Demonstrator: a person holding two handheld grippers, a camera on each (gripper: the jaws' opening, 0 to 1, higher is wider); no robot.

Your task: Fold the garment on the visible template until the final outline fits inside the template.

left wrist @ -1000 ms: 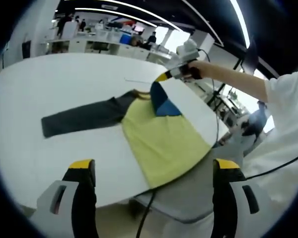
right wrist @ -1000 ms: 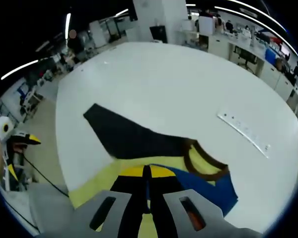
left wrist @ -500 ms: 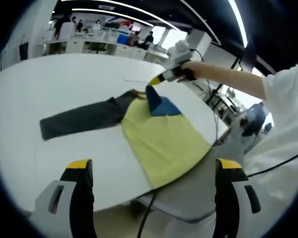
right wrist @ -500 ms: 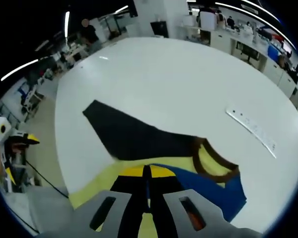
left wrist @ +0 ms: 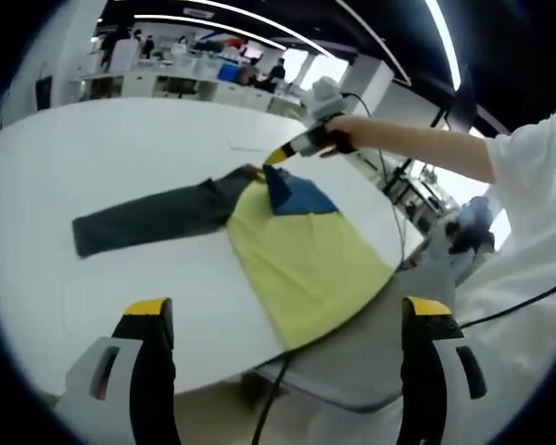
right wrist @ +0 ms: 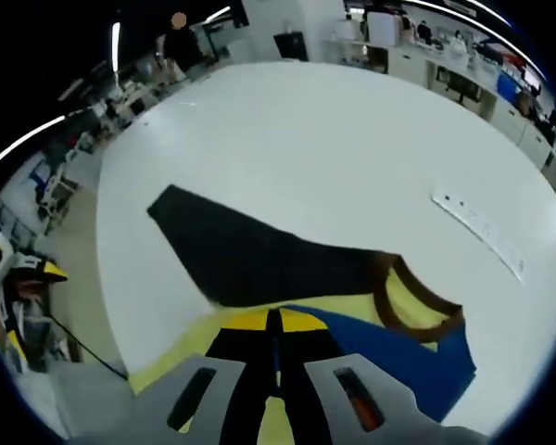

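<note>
The garment (left wrist: 296, 250) lies at the tabletop's (left wrist: 102, 148) near edge, hem overhanging, dark sleeve (left wrist: 148, 218) stretching away toward the middle. The right gripper (left wrist: 280, 158) — pinched shut on the blue sleeve (left wrist: 296, 195) — is nearer; the left gripper (left wrist: 287, 315) hangs spread off the edge.

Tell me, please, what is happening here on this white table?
A person is folding a long-sleeved shirt on a white table with two hand-held grippers. The right gripper is shut on the blue sleeve and holds it over the yellow body, near the collar. The dark sleeve lies spread out flat. The left gripper is open, off the table's near edge, holding nothing.
</note>
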